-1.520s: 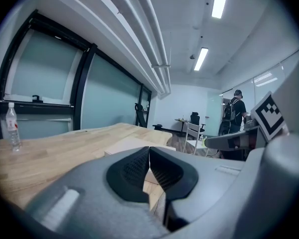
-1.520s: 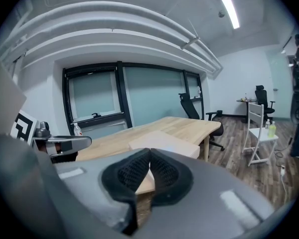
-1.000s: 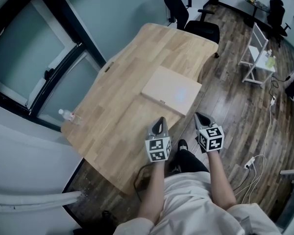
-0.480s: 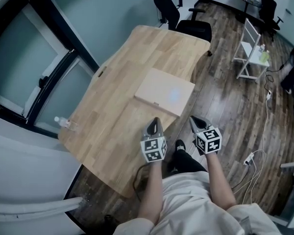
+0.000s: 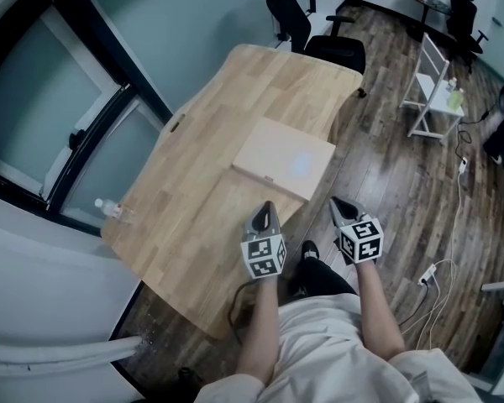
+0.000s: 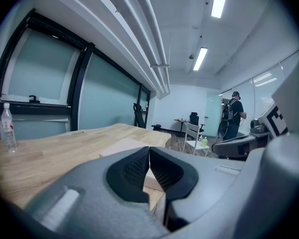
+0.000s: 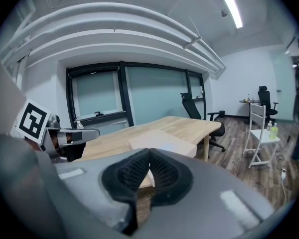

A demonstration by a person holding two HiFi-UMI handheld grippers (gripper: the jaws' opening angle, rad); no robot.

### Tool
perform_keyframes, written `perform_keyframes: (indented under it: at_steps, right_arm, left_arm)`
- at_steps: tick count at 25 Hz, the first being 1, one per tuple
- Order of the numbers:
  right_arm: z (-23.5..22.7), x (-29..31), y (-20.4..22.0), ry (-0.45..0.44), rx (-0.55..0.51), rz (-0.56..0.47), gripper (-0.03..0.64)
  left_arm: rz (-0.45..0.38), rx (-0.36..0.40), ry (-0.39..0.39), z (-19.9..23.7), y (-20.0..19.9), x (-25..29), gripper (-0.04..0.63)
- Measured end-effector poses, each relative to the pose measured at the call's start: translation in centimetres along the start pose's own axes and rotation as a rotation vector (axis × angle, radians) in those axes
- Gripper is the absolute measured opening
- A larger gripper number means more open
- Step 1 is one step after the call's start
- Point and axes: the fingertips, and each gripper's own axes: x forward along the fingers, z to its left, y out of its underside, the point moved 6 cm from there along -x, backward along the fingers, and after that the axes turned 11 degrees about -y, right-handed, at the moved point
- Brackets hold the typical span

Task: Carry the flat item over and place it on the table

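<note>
A flat pale wooden board [image 5: 283, 159] lies on the long wooden table [image 5: 202, 166], close to its right edge. The board also shows in the left gripper view [image 6: 122, 147] and the right gripper view [image 7: 162, 141]. My left gripper [image 5: 267, 212] hovers over the table's near right corner, a little short of the board, shut and empty. To its right, my right gripper [image 5: 343, 206] hangs over the floor beside the table, also shut with nothing between its jaws. In each gripper view the dark ribbed pads [image 6: 139, 167] [image 7: 134, 172] meet.
A clear water bottle [image 5: 113, 209] lies near the table's left edge. Black office chairs [image 5: 340, 50] stand at the far end. A white rack [image 5: 430, 86] and floor cables [image 5: 433, 280] lie to the right. A person [image 6: 233, 114] stands far off.
The view has shifted slightly; the table and board sit a bit further left in the frame. Both grippers stay shut, near the table's corner.
</note>
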Motion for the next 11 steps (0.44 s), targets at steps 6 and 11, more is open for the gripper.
perform_keyframes:
  at_steps: [6, 11]
  right_arm:
    - [0.39, 0.26, 0.07, -0.003, -0.009, -0.002, 0.002]
    - [0.31, 0.19, 0.35, -0.004, -0.014, 0.003, 0.002]
  left_arm:
    - [-0.001, 0.0, -0.005, 0.12, 0.08, -0.03, 0.009]
    - [0.004, 0.003, -0.002, -0.21, 0.3, 0.17, 0.009]
